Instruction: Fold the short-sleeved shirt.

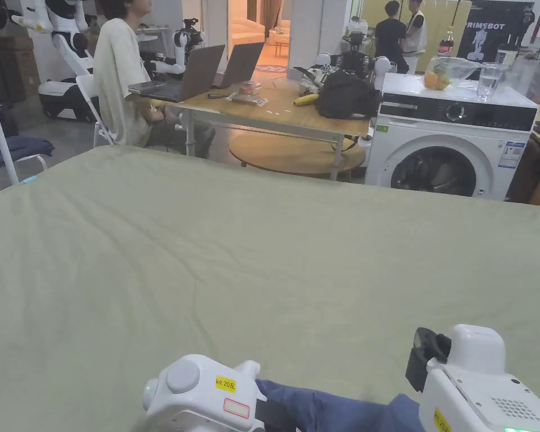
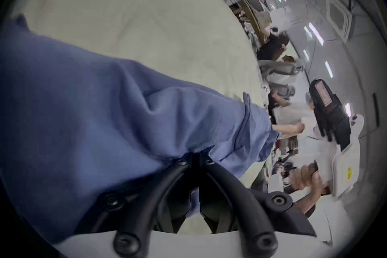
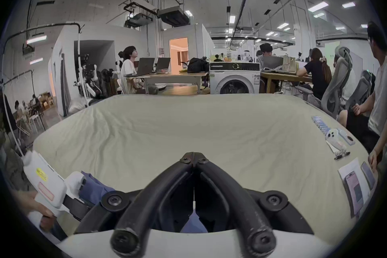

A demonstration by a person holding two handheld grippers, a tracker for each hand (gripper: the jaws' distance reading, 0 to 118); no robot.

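Note:
A blue short-sleeved shirt (image 2: 109, 107) hangs bunched over the near edge of a pale green bed (image 1: 252, 253). My left gripper (image 2: 195, 156) is shut on a gathered fold of it, and the cloth drapes away from the jaws. Its white body (image 1: 201, 394) sits at the bottom of the head view, with the shirt (image 1: 331, 410) stretching right toward the right gripper's white body (image 1: 477, 382). My right gripper (image 3: 193, 157) has its tips together, and a strip of blue shirt (image 3: 193, 222) runs down between the jaws.
Phones and papers (image 3: 354, 185) and clips (image 3: 341, 154) lie on the bed's right edge, where a person (image 3: 379, 99) stands. Beyond the bed are a washing machine (image 1: 449, 146) and a wooden table (image 1: 274, 112) with laptops and a seated person (image 1: 122, 73).

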